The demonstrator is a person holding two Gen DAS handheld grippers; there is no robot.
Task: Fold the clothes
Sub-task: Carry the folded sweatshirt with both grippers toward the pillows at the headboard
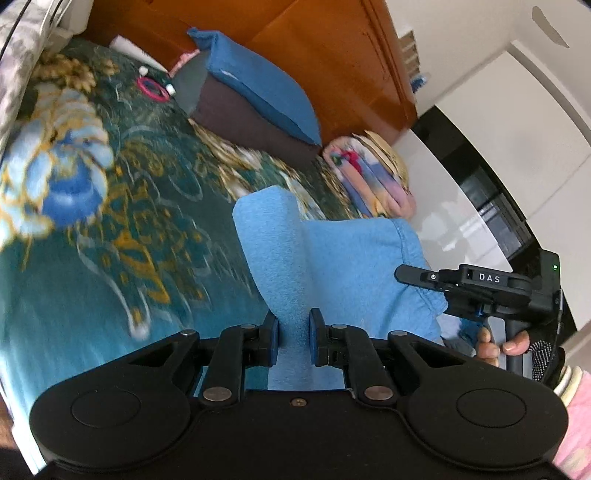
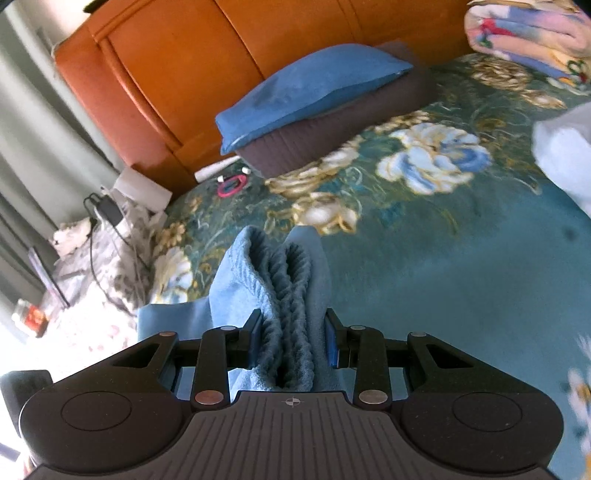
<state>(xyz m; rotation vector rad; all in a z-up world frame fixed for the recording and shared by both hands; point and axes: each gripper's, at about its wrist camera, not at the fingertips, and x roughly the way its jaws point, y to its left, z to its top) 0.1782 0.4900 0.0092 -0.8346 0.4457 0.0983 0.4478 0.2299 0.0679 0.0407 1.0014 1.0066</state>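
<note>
- Left gripper: fingers pinching a smooth fold of the light blue garment, cloth standing up between the pads and running back under the tool.
- Right gripper: pinching a bunched ribbed edge of the same garment, likely a cuff or waistband; thick wad between the pads, so jaws not fully together.
- In the left view the right gripper sits to the right, near the garment's hem, with the person's hand on its handle.
- Garment held up off the bedspread, stretched between the two tools; none of it laid flat that I can see.
- Progress, my read: early to mid. Both grips are secured, but no finished flat fold is visible; the piece is yet to be laid down, folded and smoothed.
- Farther out: blue pillow on a dark brown pillow against the orange headboard, pink ring on the bed near them.
- Folded colourful blanket at the far right. Pale cloth at the right edge, maybe another item to fold, can't tell.
- Motion blur on the bedspread in both views.
</note>
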